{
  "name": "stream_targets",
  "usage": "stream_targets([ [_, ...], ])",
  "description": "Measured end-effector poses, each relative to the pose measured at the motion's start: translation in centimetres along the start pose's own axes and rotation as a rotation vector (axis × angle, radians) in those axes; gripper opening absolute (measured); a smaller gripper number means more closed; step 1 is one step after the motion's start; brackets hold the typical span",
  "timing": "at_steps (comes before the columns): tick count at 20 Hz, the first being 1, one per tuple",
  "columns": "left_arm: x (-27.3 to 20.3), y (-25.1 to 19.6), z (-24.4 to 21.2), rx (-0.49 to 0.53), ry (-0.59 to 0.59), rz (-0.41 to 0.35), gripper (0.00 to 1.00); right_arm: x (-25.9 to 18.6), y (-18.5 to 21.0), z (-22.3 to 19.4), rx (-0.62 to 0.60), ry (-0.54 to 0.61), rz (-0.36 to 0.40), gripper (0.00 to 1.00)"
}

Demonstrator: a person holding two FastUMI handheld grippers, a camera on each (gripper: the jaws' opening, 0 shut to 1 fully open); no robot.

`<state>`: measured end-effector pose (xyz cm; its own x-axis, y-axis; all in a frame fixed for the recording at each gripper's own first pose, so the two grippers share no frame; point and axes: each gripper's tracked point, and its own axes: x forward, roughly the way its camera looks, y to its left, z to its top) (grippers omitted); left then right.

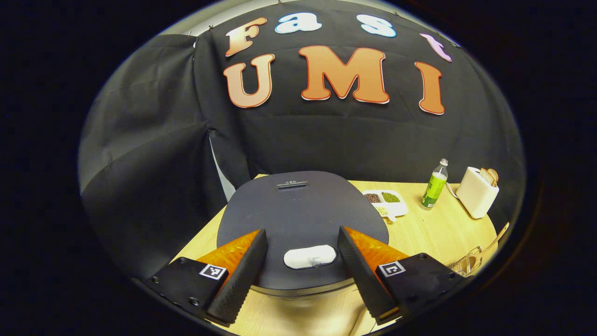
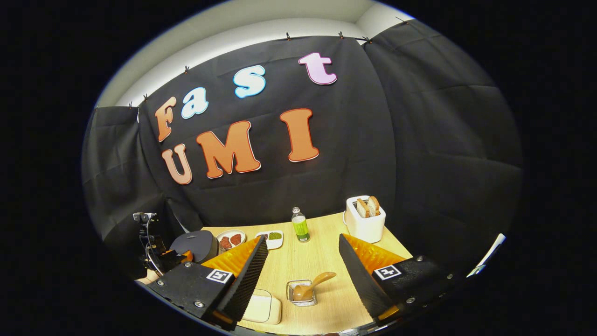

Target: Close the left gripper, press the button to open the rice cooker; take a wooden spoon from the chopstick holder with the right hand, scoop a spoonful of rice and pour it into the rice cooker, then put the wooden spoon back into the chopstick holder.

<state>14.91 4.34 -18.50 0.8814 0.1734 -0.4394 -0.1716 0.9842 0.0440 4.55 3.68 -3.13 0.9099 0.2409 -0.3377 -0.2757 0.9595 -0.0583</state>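
Near the table's left edge, my left gripper (image 1: 302, 254) hangs wide over the shut rice cooker (image 1: 302, 210), straddling its button (image 1: 310, 256). My right gripper (image 2: 303, 261) is wide too, above the wooden spoon (image 2: 313, 284) in the chopstick holder (image 2: 301, 294).

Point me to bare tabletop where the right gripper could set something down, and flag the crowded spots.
Free: the wood strip between the green bottle and the spoon holder, running toward the toaster. Crowded: the left side, where the rice cooker, a plate and the divided dish cluster, and the near edge by the cream box.
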Motion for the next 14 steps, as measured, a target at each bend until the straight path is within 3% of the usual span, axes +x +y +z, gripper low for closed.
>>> stream_targets([
  [3, -0.5, 0.6, -0.3, -0.039, 0.067, 0.012, 1.00, 0.0, -0.2, 0.2, 0.000, -0.003, -0.005, 0.95],
  [4, -0.7, 0.6, -0.3, -0.042, 0.081, 0.003, 0.95, 0.0, -0.1, 0.2, -0.002, -0.005, -0.007, 0.95],
  [6, -1.6, 0.6, 0.4, -0.054, 0.087, -0.020, 0.95, 0.0, 0.1, 0.4, -0.012, -0.008, -0.004, 0.95],
  [9, -3.0, 1.3, 3.8, -0.064, 0.032, -0.037, 0.95, 0.3, 0.2, 1.4, -0.025, -0.021, -0.008, 0.95],
  [10, -3.6, 1.6, 5.1, -0.067, 0.009, -0.042, 1.00, 0.5, 0.4, 1.7, -0.025, -0.026, -0.006, 0.95],
  [12, -5.3, 2.2, 8.3, -0.070, -0.048, -0.048, 0.95, 0.5, 0.7, 2.6, -0.027, -0.043, -0.001, 0.95],
  [14, -7.5, 3.1, 12.0, -0.060, -0.118, -0.048, 1.00, 0.6, 0.9, 3.5, -0.041, -0.059, -0.003, 0.95],
])
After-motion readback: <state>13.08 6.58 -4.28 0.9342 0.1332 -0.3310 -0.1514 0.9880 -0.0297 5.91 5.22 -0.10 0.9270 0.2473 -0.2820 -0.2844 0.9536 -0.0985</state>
